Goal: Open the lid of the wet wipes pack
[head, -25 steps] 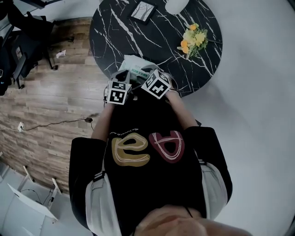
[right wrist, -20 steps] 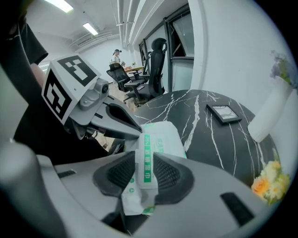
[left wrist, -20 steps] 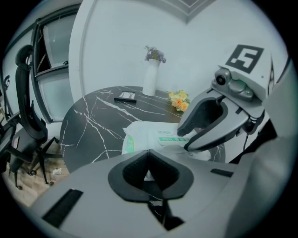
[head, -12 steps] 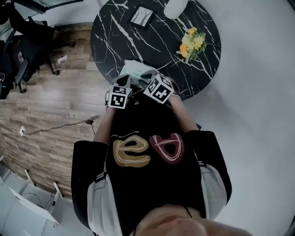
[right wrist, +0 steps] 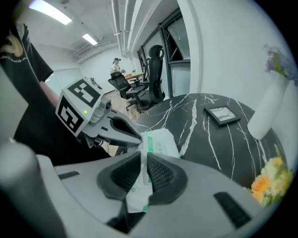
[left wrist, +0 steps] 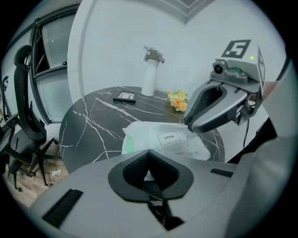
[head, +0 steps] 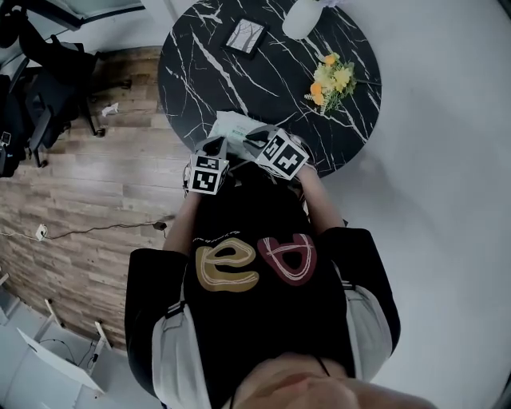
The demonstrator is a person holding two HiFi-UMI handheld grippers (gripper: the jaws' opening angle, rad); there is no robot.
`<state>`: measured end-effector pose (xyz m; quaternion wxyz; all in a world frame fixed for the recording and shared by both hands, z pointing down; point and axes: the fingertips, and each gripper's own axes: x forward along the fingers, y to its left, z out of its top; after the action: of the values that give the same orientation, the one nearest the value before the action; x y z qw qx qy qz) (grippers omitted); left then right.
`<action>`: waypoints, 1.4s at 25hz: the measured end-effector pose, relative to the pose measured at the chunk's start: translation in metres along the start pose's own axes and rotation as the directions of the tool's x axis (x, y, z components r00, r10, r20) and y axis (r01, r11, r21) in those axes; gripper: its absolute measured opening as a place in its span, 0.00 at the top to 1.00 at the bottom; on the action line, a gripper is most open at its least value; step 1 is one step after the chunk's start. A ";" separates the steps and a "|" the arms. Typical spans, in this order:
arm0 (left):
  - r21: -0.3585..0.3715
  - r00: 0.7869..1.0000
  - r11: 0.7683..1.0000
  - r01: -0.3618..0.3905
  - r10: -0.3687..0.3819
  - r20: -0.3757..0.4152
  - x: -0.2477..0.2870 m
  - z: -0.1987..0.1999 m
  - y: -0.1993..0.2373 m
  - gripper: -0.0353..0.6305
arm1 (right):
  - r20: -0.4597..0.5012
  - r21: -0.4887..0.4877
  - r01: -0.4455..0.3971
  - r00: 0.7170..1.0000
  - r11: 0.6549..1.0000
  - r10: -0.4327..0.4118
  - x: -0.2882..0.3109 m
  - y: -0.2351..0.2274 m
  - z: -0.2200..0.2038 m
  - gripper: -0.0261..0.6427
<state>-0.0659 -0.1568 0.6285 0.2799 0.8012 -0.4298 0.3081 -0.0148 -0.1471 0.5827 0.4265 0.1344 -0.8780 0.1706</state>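
Observation:
The white wet wipes pack [head: 234,126] lies at the near edge of the black marble table [head: 200,72]. Its top carries an "OPEN" lid label [left wrist: 168,137]. My left gripper [left wrist: 148,155] is shut on the pack's near edge, and a strip of white film shows between its pads. My right gripper [right wrist: 144,158] reaches onto the pack [right wrist: 159,139] from the right. Its jaws are closing to a narrow gap with white film of the pack in it, and the pads do not visibly press. Each gripper shows in the other's view: the right gripper [left wrist: 219,104], the left gripper [right wrist: 114,130].
A yellow flower bunch [head: 334,78], a small picture frame [head: 245,37] and a white vase [head: 302,17] stand farther back on the table. Office chairs [head: 48,104] and a cable [head: 96,216] are on the wood floor to the left.
The right gripper has tipped slightly over the pack and moved a little to the right. The left gripper and the pack have stayed where they were.

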 end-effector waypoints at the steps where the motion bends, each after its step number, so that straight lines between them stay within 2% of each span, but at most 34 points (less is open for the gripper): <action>1: 0.001 1.000 1.000 0.000 0.000 -0.002 -0.001 0.000 0.000 0.92 | 0.011 0.008 0.002 1.000 1.000 -0.002 -0.001 -0.002 0.001 0.89; 9: -0.003 1.000 1.000 0.004 -0.004 0.010 0.000 0.003 0.001 0.92 | 0.066 0.041 0.021 0.998 0.999 -0.023 -0.011 -0.014 0.009 0.91; 21: -0.026 1.000 1.000 0.010 -0.009 0.023 -0.001 0.004 -0.001 0.92 | 0.131 0.143 0.049 0.989 0.989 -0.068 -0.020 -0.038 0.012 0.92; 35: -0.063 1.000 0.998 0.018 -0.017 0.023 0.002 0.000 0.001 0.92 | 0.232 0.306 0.003 0.970 0.952 -0.077 -0.020 -0.078 0.009 0.92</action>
<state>-0.0655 -0.1580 0.6300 0.3026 0.7992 -0.4356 0.2828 0.0208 -0.2199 0.5766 0.2945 0.2361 -0.8836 0.2772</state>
